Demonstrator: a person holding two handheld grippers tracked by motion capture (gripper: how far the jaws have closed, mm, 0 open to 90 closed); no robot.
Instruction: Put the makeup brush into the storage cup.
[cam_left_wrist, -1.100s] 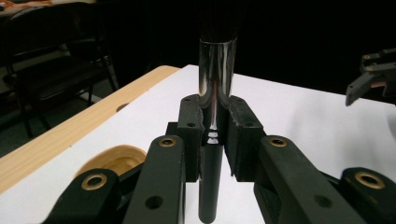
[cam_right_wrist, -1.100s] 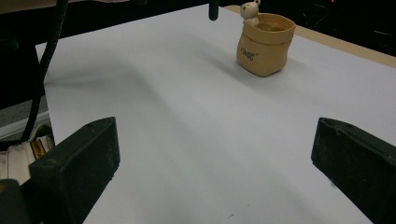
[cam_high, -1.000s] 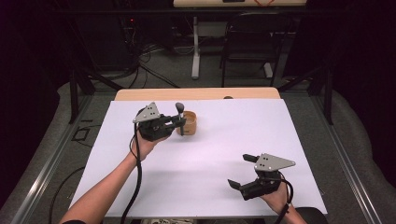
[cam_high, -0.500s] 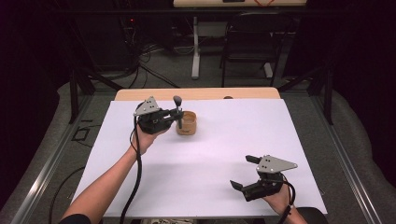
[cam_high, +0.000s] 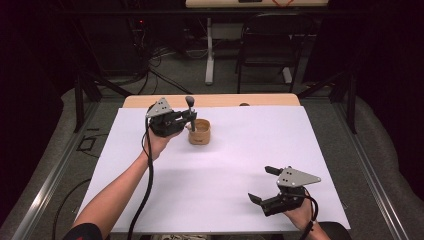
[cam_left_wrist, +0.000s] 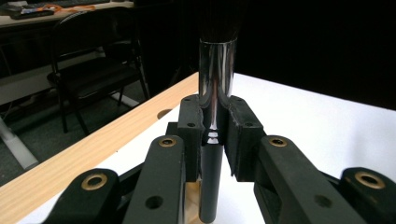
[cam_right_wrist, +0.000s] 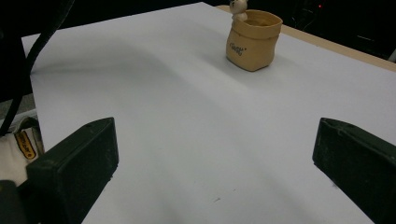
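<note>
Left gripper clamped brush upright, upper left of centre, beside pot; right gripper gaped, empty, lower right. Best: centre handle over pot mouth, lower straight, then release

Wooden table, white sheet over it, tan sack-shaped pot on the sheet

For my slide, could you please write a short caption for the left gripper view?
Left gripper clamps an upright makeup brush at its chrome ferrule, above the white table.
</note>
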